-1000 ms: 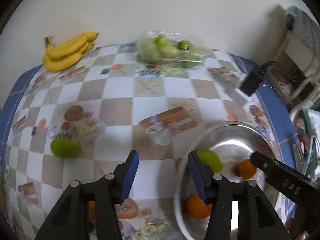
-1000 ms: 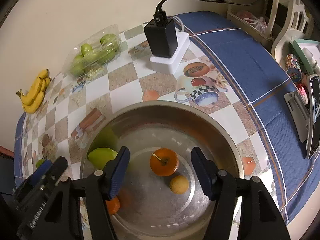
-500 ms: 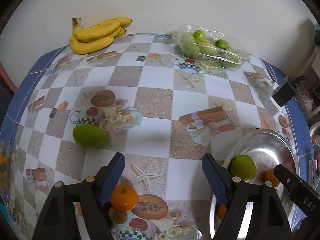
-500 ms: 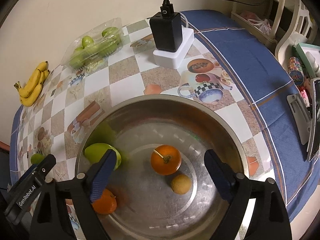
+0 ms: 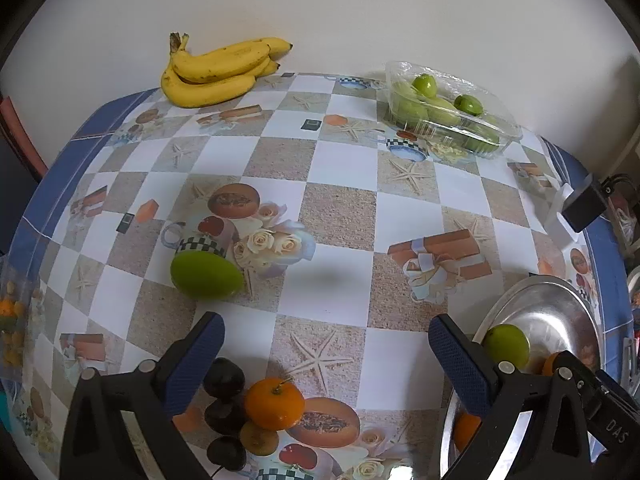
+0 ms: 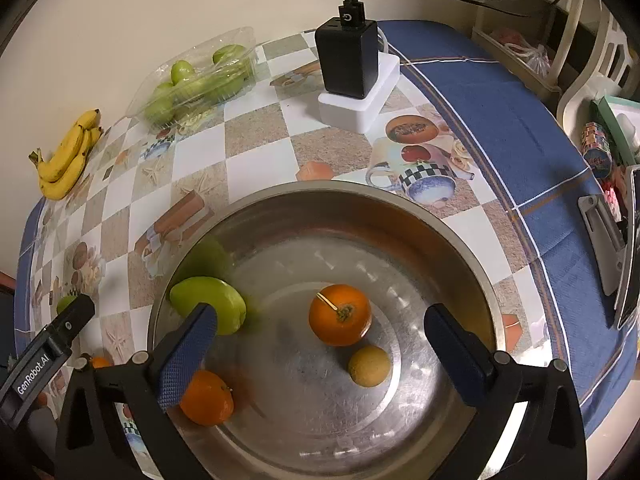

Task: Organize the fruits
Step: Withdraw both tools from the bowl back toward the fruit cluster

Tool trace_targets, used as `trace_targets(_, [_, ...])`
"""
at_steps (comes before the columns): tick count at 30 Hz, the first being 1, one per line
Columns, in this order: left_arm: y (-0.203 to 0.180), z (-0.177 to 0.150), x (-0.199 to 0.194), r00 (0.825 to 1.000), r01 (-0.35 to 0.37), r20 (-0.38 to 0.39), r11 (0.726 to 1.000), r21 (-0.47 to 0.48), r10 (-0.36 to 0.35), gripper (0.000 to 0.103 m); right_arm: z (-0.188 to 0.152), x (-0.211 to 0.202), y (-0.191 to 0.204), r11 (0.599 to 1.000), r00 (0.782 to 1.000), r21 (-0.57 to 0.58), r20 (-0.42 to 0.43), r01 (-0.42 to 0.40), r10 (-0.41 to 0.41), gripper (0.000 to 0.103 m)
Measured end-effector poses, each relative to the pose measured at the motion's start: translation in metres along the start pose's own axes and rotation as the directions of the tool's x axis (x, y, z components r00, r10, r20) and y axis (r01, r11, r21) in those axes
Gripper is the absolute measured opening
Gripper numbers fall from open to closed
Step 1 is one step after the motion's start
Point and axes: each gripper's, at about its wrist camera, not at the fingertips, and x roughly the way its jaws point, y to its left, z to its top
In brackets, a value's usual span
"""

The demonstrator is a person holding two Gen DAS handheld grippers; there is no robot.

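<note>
Altogether the steel bowl [image 6: 320, 208] held four fruits: one green mango [image 6: 208, 304] against its left wall, two tangerines, one [image 6: 340, 314] near the middle with a bit of stem and one [image 6: 206, 398] at the near left, and a single small yellow lime-like fruit [image 6: 369, 366] just beside the central tangerine. On the checked tabletop [image 5: 340, 216] outside the bowl lay one more green mango [image 5: 206, 276], one tangerine [image 5: 274, 403], three dark plum-like fruits [image 5: 224, 378] touching it on its left, and a small brownish fruit [image 5: 258, 438] under it. At the far edge by the wall sat one bunch of bananas [image 5: 216, 70] and one clear plastic tray of small green fruits [image 5: 448, 110], too crowded to count. One black charger on a white block [image 6: 348, 64] stood beyond the bowl.

The left claw [image 5: 324, 356] pointed steeply down over the tabletop, its jaws opening wide with nothing gripped; the loose tangerine lay low between them. The right claw [image 6: 320, 352] tilted down over the bowl, jaws likewise opening wide, holding nothing, the central tangerine and yellow fruit below between its blue pads [image 6: 188, 360]
</note>
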Motion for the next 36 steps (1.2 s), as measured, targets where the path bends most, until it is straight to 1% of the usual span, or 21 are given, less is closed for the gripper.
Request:
trace_targets(9, [0.003,0.0,-0.001,1.0,0.015,-0.006,1.0,-0.001,-0.015,0.103,-0.001,-0.001,-0.001,1.0,1.0,0.009,0.002,0.001,-0.001,0.103])
trace_targets(16, [0.008,-0.002,-0.006,1.0,0.019,-0.006,1.0,0.002,-0.019,0.103,-0.007,-0.003,0.004,1.0,1.0,0.006,-0.001,-0.007,0.007,0.103])
trace_targets(24, [0.013,-0.004,-0.016,1.0,0.03,-0.003,0.999,0.013,-0.03,0.103,-0.014,-0.01,0.014,1.0,1.0,-0.015,0.003,0.002,-0.002,0.103])
trace_targets(29, [0.018,-0.008,-0.026,1.0,0.026,0.004,0.999,0.02,-0.026,0.103,-0.022,-0.016,0.021,1.0,1.0,-0.018,0.005,-0.015,0.015,0.103])
trace_targets(36, [0.029,-0.02,-0.041,1.0,0.025,0.007,0.999,0.033,-0.025,0.103,-0.039,-0.023,0.037,0.998,1.0,-0.051,0.002,-0.02,0.02,0.103])
